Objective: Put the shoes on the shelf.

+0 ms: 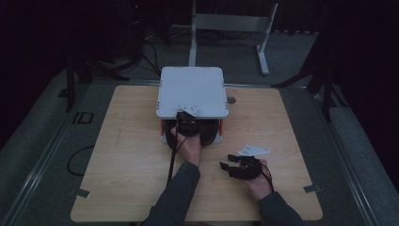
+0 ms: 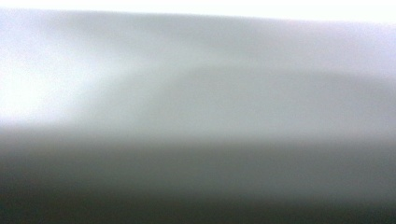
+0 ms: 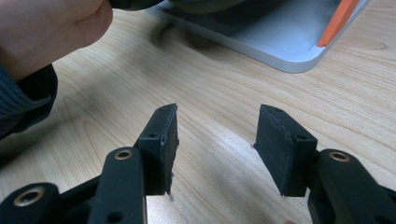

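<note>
A white two-level stand with orange posts sits at the far middle of the wooden table. My left gripper reaches in under the stand's top plate, and its jaws are hidden there beside a dark shape I cannot identify. The left gripper view is a close grey blur. My right gripper rests low over the table at the front right, pointing left toward the other hand. Its two black pads stand apart with only bare wood between them. Beyond them lie the stand's grey base and one orange post.
The person's left hand and dark sleeve lie just left of the right gripper's jaws. A cable trails back from the left gripper. A small round fitting sits right of the stand. A metal frame stands on the floor behind.
</note>
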